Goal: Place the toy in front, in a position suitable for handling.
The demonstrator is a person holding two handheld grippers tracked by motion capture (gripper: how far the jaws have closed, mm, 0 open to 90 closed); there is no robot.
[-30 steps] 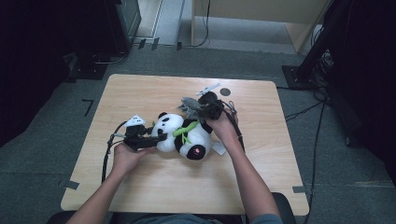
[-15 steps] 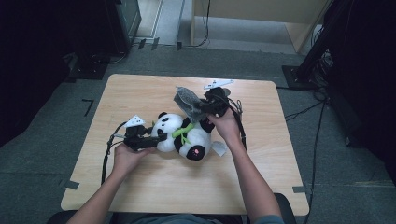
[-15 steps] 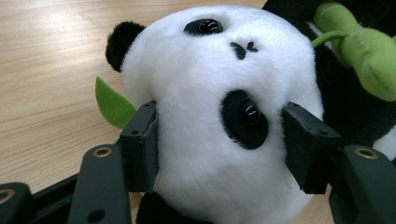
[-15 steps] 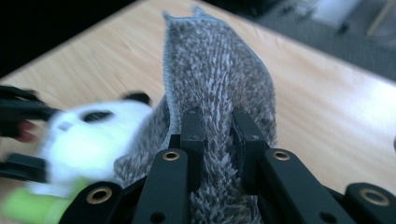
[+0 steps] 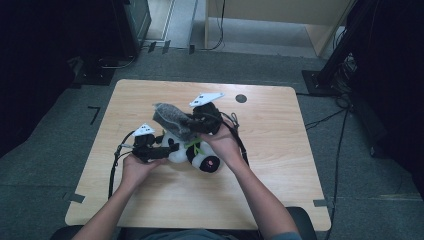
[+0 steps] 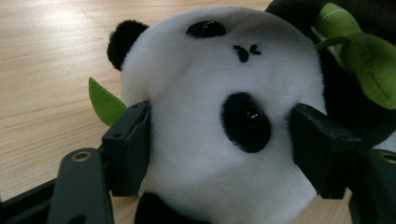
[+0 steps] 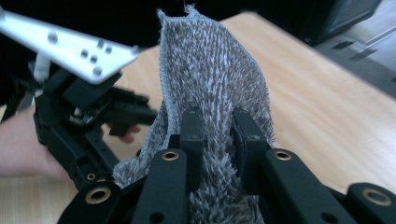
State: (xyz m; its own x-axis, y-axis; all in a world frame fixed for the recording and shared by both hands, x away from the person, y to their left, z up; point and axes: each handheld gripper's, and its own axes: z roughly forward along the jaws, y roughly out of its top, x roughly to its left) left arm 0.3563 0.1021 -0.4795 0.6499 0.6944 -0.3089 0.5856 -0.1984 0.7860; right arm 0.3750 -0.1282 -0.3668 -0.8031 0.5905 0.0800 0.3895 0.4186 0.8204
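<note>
Two soft things are being handled at once: a plush panda [image 5: 192,152] lying near the middle of the wooden table [image 5: 280,190], and a grey shaggy cloth [image 5: 171,119] held in the air just above it. The panda's head [image 6: 219,116] is clamped between the jaws of the left gripper [image 6: 224,154], which are set wide on either side of it and pressed into the fur. The cloth [image 7: 210,93] is pinched in a fold by the right gripper [image 7: 218,135], its jaws drawn nearly together on the pile.

The step in hand appears to be wiping or covering the toy with the cloth while it is held steady. The next move is judged to call for the cloth to be lowered onto the panda's body, with the left hold kept firm so the toy does not roll.

Green felt leaves [image 6: 359,51] at the panda's neck and its stitched nose are made plain in the left gripper view; from the high view only a green fleck is made out. The cloth's hemmed edge and ribbed pile are revealed in the right gripper view, along with the left gripper [image 7: 93,121] beyond.
</note>
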